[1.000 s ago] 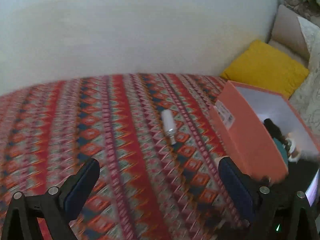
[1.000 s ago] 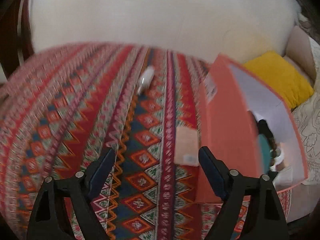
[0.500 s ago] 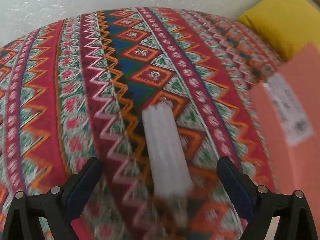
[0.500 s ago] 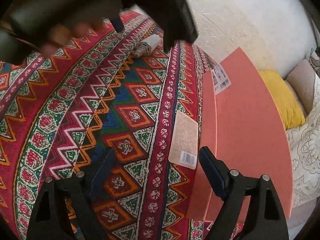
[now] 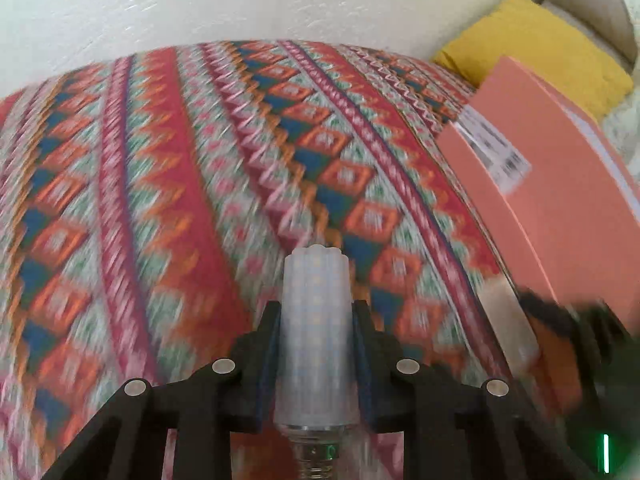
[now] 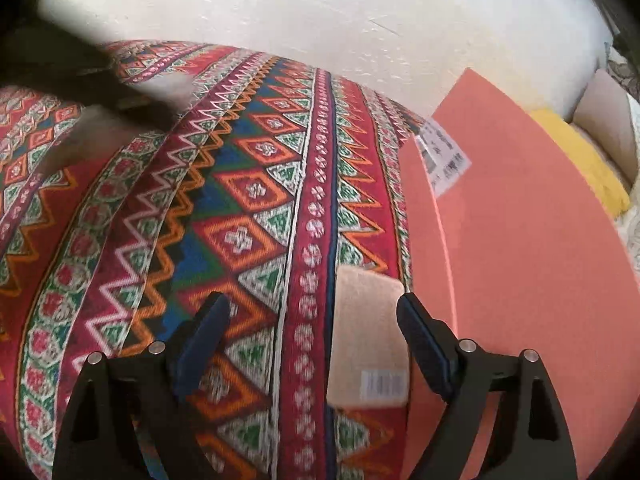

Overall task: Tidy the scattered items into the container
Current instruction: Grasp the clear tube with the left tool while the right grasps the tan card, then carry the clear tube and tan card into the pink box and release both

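left wrist view: patterned bedspread [image 5: 168, 184]; salmon box [image 5: 568, 208] on it at right, yellow cushion [image 5: 548, 48] beyond the box; left gripper [image 5: 316, 344], jaws pinching a white led corn bulb [image 5: 316, 328] left of the box. right gripper [image 6: 314, 340], jaws spread, beside the box over a flat beige card [image 6: 368, 340].

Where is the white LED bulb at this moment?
In the left wrist view, the white LED bulb is clamped in the left gripper, above the patterned cloth, left of the orange box.

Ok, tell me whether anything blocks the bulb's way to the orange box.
Nothing visible does. The left gripper is shut on the LED bulb, and only bare patterned cloth lies between it and the orange box on its right.
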The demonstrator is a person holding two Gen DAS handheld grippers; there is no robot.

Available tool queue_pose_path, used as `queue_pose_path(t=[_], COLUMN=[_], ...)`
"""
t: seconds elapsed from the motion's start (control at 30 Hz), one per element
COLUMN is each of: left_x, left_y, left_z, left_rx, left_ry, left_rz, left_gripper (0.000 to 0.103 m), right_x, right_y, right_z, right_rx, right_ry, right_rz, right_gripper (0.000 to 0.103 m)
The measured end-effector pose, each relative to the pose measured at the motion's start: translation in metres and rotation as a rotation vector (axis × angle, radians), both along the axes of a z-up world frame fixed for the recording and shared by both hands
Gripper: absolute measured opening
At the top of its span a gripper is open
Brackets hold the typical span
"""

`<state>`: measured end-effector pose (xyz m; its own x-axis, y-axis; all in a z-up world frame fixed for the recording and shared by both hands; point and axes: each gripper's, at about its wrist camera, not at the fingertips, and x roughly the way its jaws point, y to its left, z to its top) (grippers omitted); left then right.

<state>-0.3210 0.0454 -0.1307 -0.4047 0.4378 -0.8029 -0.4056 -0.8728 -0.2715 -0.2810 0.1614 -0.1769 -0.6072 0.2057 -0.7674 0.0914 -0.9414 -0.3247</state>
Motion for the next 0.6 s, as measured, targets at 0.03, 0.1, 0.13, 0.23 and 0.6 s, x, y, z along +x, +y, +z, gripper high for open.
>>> queue_pose_path(t=[0.03, 0.1, 0.13, 0.23, 0.6], left_x=[0.011, 0.035, 0.045, 0.067, 0.109], left_y=[-0.009, -0.027, -0.035, -0.051, -0.072], left_z=[0.002, 0.005, 0.005, 0.002, 0.011], left_rx=[-0.006, -0.014, -0.014, 0.004, 0.000], left_ry=[0.001, 0.008, 0.008, -0.022, -0.027], left_rz=[0.002, 0.012, 0.016, 0.018, 0.080], left_gripper=[0.028, 0.028, 0.028, 0.028, 0.028], right_x=[-0.003, -0.004, -0.003, 0.003, 0.009], right_y=[0.003, 0.007, 0.007, 0.005, -0.017], right_z=[0.002, 0.004, 0.006, 0.003, -0.011], right_rx=[-0.017, -0.033, -0.014, 0.198, 0.474], right_ry=[-0.016, -0.034, -0.035, -0.020, -0.020], right_rz=[-0.007, -0.022, -0.031, -0.066, 0.009], right_gripper=[0.079, 0.068, 0.065, 0.039, 0.000])
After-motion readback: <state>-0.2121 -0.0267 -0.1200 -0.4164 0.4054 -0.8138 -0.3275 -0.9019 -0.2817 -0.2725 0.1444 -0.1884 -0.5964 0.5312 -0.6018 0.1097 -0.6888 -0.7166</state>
